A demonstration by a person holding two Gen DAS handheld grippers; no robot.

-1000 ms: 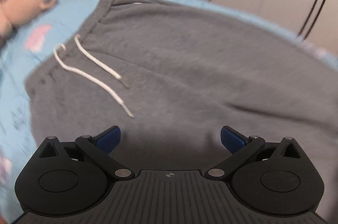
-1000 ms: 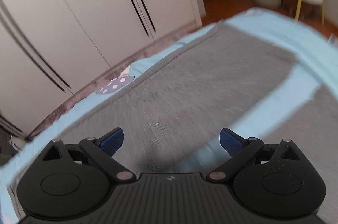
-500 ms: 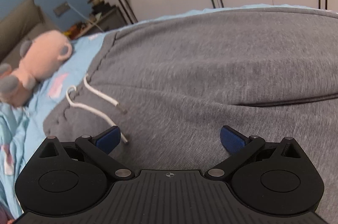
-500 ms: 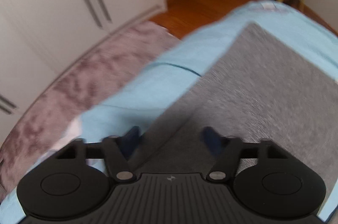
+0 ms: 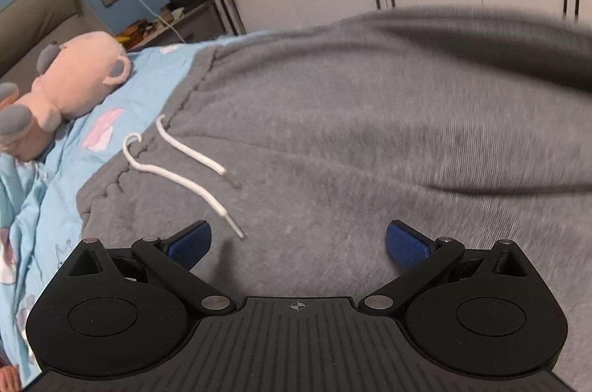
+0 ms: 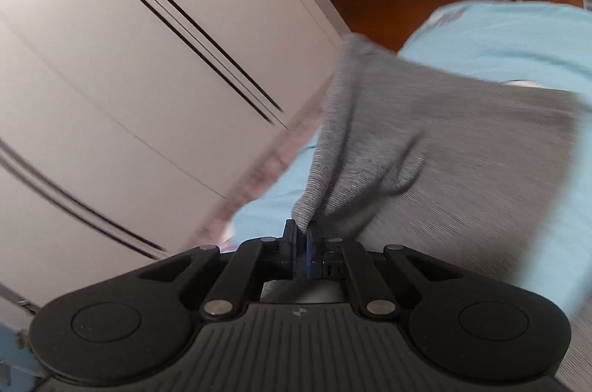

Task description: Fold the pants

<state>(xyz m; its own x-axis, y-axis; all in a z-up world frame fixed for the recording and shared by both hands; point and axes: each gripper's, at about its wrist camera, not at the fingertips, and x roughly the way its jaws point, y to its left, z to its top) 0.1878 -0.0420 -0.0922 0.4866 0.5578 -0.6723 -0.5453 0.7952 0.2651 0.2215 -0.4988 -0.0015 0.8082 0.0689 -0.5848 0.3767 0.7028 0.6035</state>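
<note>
- The grey pants (image 5: 333, 140) lay spread on the bed (image 5: 44, 170), over its light blue sheet, with the waistband toward the pink plush toy (image 5: 70, 84) at the bed's head end.
- Two white drawstring ends (image 5: 192, 166) trailed from the waistband across the front of the pants, away from the toy.
- On the side of the pants far from the toy, one leg edge (image 6: 370, 140) was raised off the sheet, tented up from a pinch point; in the left wrist view this showed as a blurred grey ridge (image 5: 481, 36) against the white wardrobe doors.
- The right gripper (image 6: 302, 236) had its jaws pressed together on that edge, a small peak of grey cloth caught between the blue pads.
- The left gripper (image 5: 296, 244) hovered over the upper pants, on the side of the drawstrings away from the toy, jaws spread wide and holding nothing.
- Judged from this, the first fold was in hand: one leg being lifted to lay over the other, with the fold far from finished.
- The next move likely called for carrying the pinched edge across toward the near side while keeping the cloth taut, and for the left gripper to take or pin the waistband so the seams could line up.
- The soft knit may sag or bunch if carried from a single corner.
</note>
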